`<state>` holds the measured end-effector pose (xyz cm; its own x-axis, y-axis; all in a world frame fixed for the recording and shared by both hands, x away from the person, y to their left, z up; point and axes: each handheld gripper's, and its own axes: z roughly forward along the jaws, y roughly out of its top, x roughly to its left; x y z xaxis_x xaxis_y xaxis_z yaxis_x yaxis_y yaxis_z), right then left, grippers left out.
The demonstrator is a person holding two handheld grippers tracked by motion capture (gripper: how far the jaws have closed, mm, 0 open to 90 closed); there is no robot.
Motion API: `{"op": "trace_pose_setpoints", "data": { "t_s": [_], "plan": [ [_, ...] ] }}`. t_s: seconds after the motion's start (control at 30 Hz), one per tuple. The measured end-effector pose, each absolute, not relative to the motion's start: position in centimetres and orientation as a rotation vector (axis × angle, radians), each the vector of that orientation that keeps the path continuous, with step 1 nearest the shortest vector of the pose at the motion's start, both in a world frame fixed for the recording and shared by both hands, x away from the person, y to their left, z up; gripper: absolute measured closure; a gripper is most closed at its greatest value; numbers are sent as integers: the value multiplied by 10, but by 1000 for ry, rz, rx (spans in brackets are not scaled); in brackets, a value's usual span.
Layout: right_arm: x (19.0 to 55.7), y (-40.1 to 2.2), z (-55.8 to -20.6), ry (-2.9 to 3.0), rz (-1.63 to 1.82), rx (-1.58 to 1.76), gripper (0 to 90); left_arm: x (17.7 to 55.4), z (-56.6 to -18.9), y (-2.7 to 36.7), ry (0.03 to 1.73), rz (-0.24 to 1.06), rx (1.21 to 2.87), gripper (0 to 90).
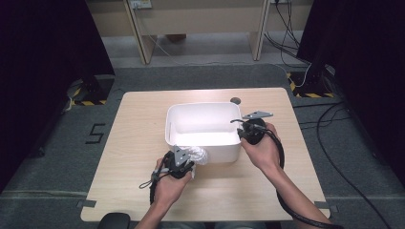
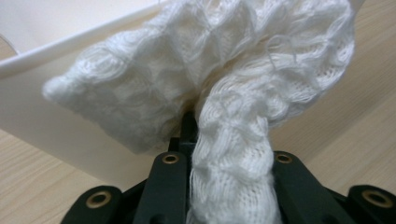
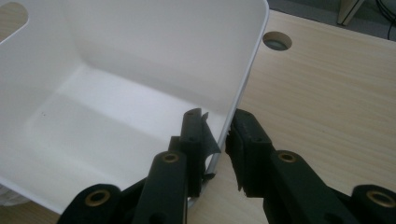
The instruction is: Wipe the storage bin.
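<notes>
On the desk (image 1: 143, 143) I count one white bin (image 1: 203, 131), one white knitted cloth (image 1: 199, 154), and my two tongs, one in each hand.

My left tongs (image 1: 188, 164) are almost fully closed, and they hold the knitted cloth (image 2: 224, 116) between the two black jaws. In the left gripper view the cloth rises from between the jaws as a narrow pressed strip and then spreads wide above them, in front of the outside wall of the bin (image 2: 56, 121). In the high view the cloth is at the near left corner of the bin, outside it, just beside the wall and above the desk. If it touches the wall, I cannot tell.

My right tongs (image 1: 243, 130) are at the right wall of the bin. In the right gripper view these tongs (image 3: 217, 140) stand narrow, with one jaw inside the bin and the other outside, and the thin rim of the bin (image 3: 243, 84) is between them. The jaws are closed on this wall.

The bin is of smooth white plastic, rectangular with rounded corners, and open at the top. In one wall there is a cut-out handle hole. The cloth is soft and loosely knitted, with a wavy pattern and fine loose fibres. The desk is of light wood with a straight grain, and it has one round cable hole (image 3: 277, 41) beyond the bin.
</notes>
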<state>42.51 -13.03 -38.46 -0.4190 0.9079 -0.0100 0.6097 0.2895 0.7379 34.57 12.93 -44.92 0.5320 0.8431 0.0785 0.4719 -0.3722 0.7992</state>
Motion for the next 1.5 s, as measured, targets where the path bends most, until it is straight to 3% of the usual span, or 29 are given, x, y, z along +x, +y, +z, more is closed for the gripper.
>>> {"op": "trace_pose_setpoints", "data": {
  "t_s": [1.5],
  "plan": [
    [425,-130,-385,2131,934,1363,756,349,-467,108,1031,615,2039,757]
  ]
}}
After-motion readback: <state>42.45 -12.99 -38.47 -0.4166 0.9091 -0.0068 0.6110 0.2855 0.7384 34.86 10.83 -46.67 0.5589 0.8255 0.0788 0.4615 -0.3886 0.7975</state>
